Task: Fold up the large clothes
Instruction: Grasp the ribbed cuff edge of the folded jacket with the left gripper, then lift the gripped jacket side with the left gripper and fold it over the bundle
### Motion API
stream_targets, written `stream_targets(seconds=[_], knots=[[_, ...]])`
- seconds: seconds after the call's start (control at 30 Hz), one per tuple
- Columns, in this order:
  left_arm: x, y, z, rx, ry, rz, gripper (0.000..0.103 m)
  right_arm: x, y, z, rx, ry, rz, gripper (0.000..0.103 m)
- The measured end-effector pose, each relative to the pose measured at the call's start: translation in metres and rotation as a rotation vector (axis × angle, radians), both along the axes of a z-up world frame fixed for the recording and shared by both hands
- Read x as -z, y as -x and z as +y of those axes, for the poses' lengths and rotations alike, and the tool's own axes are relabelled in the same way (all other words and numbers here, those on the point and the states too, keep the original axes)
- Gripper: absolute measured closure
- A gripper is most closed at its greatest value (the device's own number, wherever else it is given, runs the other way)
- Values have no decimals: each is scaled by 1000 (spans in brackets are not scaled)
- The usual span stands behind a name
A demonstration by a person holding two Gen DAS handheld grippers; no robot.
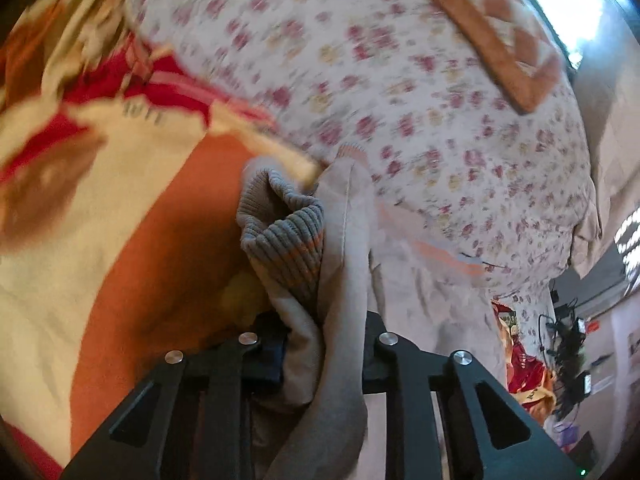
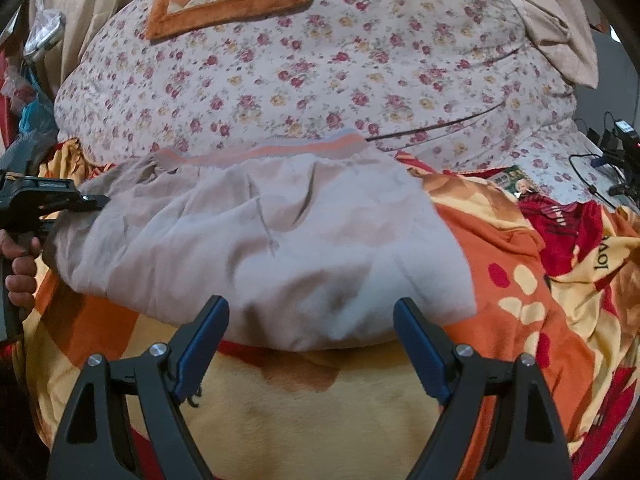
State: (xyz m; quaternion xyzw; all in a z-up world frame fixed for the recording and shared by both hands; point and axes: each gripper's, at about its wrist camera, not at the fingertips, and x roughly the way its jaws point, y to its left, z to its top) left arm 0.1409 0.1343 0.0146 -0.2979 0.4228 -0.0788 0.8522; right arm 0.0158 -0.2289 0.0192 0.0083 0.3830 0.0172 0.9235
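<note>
In the right wrist view the left gripper (image 2: 94,200) at the left edge pinches a bunched corner of the pale grey garment (image 2: 264,248) between its fingers (ribbed cuff beside them). The garment lies mid-frame across the orange blanket (image 2: 500,248). The right gripper (image 2: 312,340), lower centre, stands spread, the near hem just between its fingers (image 2: 416,344).

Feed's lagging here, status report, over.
Left gripper shut on beige garment. Right gripper open, hovering at its near edge. Nothing in the way.
</note>
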Motion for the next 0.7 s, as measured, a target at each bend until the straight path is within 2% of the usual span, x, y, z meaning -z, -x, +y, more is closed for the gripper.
stream_targets(seconds=[0.2,0.33,0.5,0.7], knots=[[-42,0,-30,33,-14,-79,94,-17,7,-50,116,-114,-29,17],[-63,-6,-65,60,-15,-100,94,-20,16,-83,183,-141,-27,18],[-75,-7,-110,104,-14,-116,94,-13,29,-127,282,-257,4,18],[-78,-2,-185,179,-34,-131,95,-2,41,-159,352,-301,13,18]])
